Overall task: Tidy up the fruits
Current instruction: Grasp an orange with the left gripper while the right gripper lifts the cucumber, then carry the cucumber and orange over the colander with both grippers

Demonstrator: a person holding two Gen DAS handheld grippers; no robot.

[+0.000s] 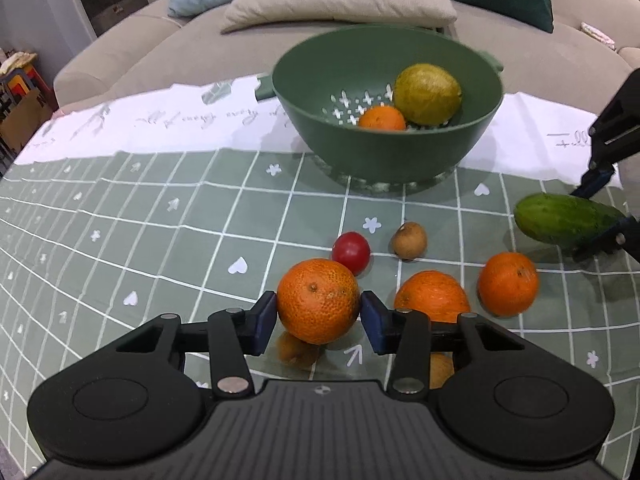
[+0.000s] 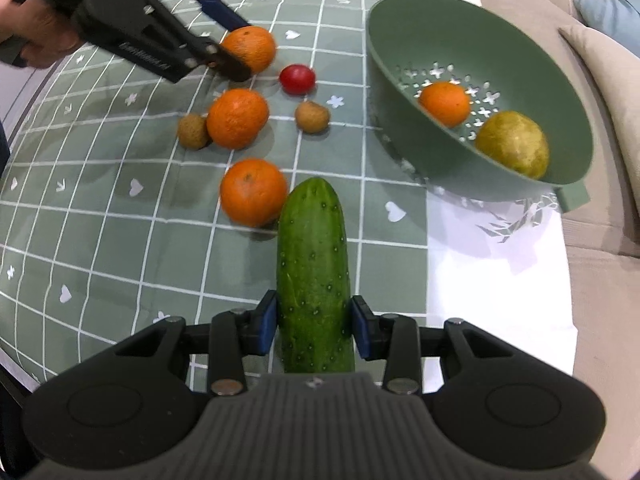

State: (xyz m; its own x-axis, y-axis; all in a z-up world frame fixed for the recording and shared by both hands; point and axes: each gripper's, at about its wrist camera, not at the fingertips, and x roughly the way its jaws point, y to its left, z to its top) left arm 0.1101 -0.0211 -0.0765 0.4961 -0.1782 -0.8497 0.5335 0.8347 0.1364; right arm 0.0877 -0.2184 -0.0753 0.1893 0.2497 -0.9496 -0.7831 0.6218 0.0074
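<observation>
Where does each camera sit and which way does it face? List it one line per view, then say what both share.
Left wrist: on the left gripper, looking down along its fingers at an orange pressed between them, toward the green bowl and sofa.
Right wrist: on the right gripper, looking down at the cucumber it grips; a hand shows top left.
Shared: bowl, cucumber, loose oranges, red fruit, and each other's gripper.
</observation>
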